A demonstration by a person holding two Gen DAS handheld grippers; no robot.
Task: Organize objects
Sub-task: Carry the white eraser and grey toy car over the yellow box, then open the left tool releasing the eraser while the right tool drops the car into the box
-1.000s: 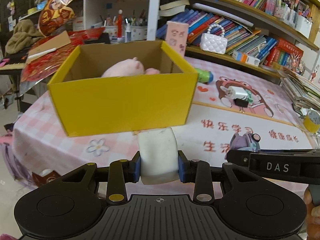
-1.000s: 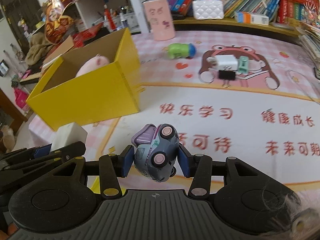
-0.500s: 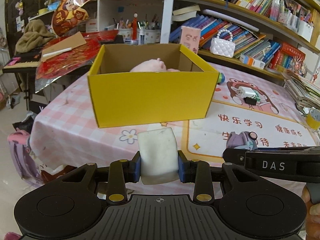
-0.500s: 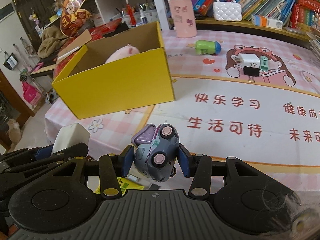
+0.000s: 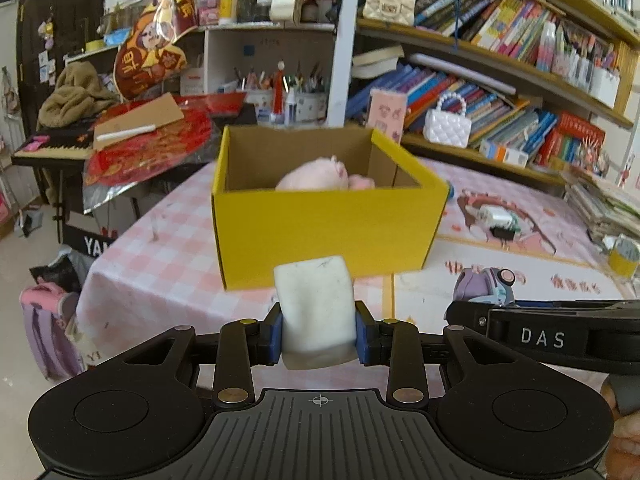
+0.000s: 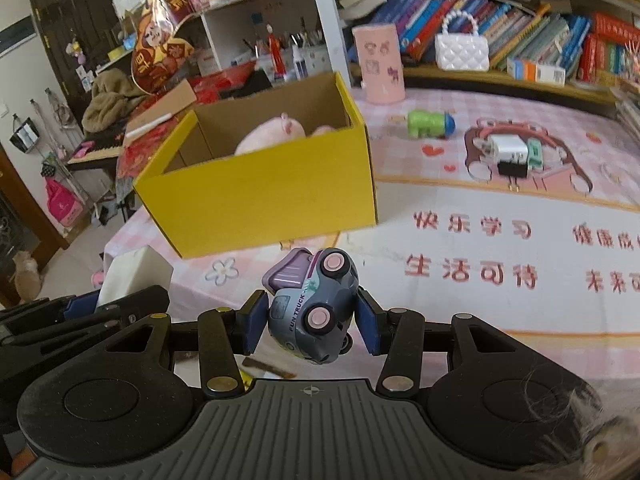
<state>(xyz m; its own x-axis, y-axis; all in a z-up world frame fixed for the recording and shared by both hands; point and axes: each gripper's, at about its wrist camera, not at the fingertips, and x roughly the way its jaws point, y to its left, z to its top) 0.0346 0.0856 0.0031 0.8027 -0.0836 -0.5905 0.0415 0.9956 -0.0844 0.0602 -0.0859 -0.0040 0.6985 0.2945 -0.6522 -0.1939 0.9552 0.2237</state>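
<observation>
My left gripper (image 5: 318, 332) is shut on a white foam block (image 5: 314, 308), held in the air short of the table's near edge. The right gripper (image 6: 311, 322) is shut on a grey-and-purple toy truck (image 6: 312, 308) with pink wheels, lying on its side between the pads. A yellow cardboard box (image 5: 324, 228) (image 6: 264, 196) stands open on the table beyond both grippers, with a pink plush toy (image 5: 316, 174) (image 6: 272, 134) inside. In the left wrist view the right gripper and truck (image 5: 486, 282) show at the right.
On the pink tablecloth (image 6: 480, 216) lie a green toy (image 6: 430, 124), a white charger (image 6: 508, 148) with a black binder clip (image 6: 514, 169), and a pink cylinder (image 6: 380, 66). Bookshelves (image 5: 500, 92) run along the back. A cluttered keyboard stand (image 5: 52, 152) and floor lie to the left.
Both grippers have drawn back from the yellow box and risen a little, so the box looks smaller and farther. Each keeps its object.
</observation>
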